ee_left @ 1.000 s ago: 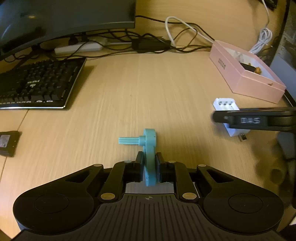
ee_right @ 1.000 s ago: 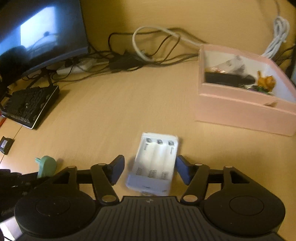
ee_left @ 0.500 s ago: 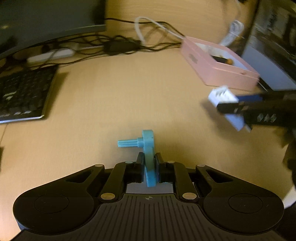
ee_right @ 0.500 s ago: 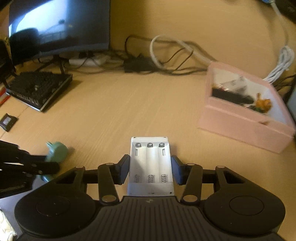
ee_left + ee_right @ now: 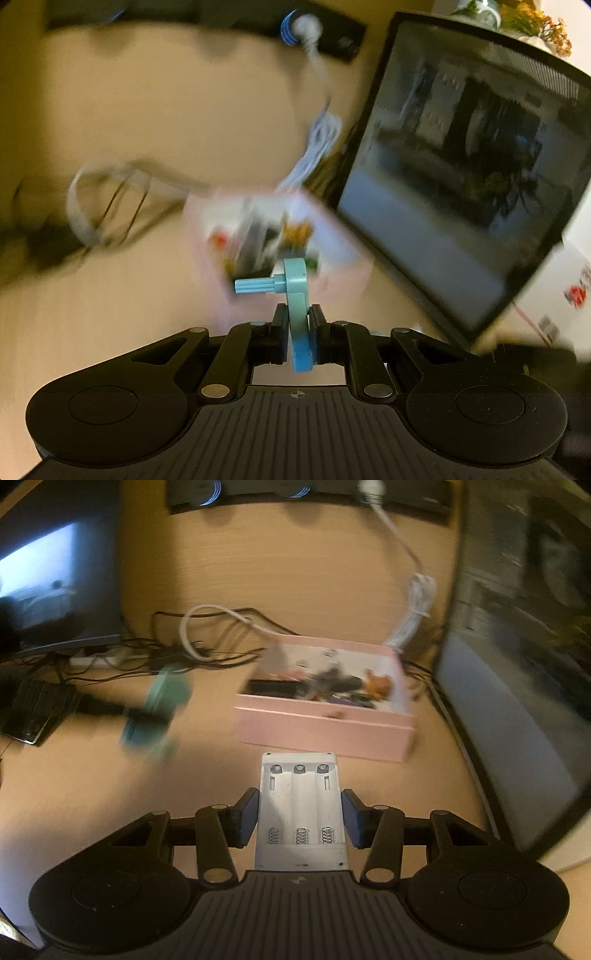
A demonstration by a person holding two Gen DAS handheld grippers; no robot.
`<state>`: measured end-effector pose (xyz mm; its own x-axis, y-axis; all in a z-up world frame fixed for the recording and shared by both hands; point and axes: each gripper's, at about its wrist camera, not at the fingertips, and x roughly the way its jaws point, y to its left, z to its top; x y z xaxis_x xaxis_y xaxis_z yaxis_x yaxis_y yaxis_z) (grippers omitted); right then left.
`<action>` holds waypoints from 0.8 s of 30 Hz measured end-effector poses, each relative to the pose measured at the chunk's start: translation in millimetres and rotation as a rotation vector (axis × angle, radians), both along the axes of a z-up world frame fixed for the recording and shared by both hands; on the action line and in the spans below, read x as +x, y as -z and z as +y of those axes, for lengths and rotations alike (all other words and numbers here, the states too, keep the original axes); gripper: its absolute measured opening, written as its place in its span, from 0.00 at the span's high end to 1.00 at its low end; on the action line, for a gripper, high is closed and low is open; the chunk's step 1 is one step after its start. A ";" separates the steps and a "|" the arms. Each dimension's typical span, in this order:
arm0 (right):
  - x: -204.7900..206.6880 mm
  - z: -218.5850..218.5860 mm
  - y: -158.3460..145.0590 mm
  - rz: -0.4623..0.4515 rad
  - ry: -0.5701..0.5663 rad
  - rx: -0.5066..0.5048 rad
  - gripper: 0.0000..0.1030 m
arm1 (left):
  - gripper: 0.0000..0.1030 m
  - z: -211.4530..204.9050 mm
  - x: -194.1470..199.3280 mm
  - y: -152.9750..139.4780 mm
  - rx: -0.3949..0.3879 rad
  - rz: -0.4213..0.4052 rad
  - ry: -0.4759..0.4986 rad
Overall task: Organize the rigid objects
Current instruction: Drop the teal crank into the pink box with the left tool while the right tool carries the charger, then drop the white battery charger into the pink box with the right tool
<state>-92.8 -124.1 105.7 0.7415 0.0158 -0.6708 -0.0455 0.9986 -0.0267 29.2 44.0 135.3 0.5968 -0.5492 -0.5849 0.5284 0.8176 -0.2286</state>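
**Two parts in the air, one pink box to land them in**

I take the pink box (image 5: 325, 727) as my landmark. In my left claw (image 5: 298, 328) I hold the blue crank-shaped part (image 5: 295, 291), jaws pressed tight on its flat arm, its ribbed peg sticking out sideways to the left. In the left wrist view it hangs in front of the box's open top, clear of the desk (image 5: 147, 122), though that picture is smeared and I cannot tell how near the rim it is.

In my right claw (image 5: 300, 814) the white battery holder (image 5: 301, 805) sits lengthwise, the blue pads clamped on its long sides, three empty bays and their springs facing up. Its front end reaches out toward the box's near wall but is short of it.

The box already holds a dark bar, an orange piece and other small clutter, so free room is scarce. To do this well, I think I should bring one hand in at a time: the blue part first, over a gap in the contents and with its peg clear of the walls. The battery holder is wide, so I would carry it past the near wall, tilt its front end down into the box, then part the pads.

Behind the box lie a white cable loop (image 5: 207, 627) and dark wires; to its right stands a monitor (image 5: 517, 701). I would keep both claws out of those.
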 end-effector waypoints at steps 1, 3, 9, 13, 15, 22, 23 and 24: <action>-1.6 -7.1 -0.2 0.000 0.007 0.002 0.54 | 0.86 -13.0 13.6 -6.7 0.004 -0.031 0.002; -5.3 -21.6 -1.6 -0.005 0.023 0.002 0.54 | 0.86 -35.2 47.1 -13.5 -0.012 -0.059 -0.006; -15.8 -50.9 3.9 0.004 0.020 0.002 0.54 | 0.83 -74.3 114.1 16.8 0.039 0.004 -0.148; -11.0 -67.3 12.0 0.019 0.005 0.027 0.54 | 0.82 -65.8 99.6 28.3 0.011 0.037 -0.186; -3.0 -76.9 14.0 0.019 0.001 0.049 0.54 | 0.82 -57.9 80.0 30.6 0.015 0.036 -0.203; 53.4 -90.7 5.2 -0.054 -0.041 0.073 0.54 | 0.82 -8.9 -5.6 60.6 0.046 0.159 -0.326; 67.8 -89.0 0.7 -0.075 -0.046 0.073 0.54 | 0.82 -3.0 -15.8 64.9 0.053 0.178 -0.343; 79.2 -87.3 -3.2 -0.097 -0.050 0.077 0.54 | 0.82 4.2 -27.4 69.6 0.062 0.193 -0.363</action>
<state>-13.6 -211.5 108.9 0.7997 0.1033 -0.5915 -0.0966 0.9944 0.0430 1.8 48.2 65.7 0.6213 -0.2831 -0.7306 0.1552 0.9584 -0.2395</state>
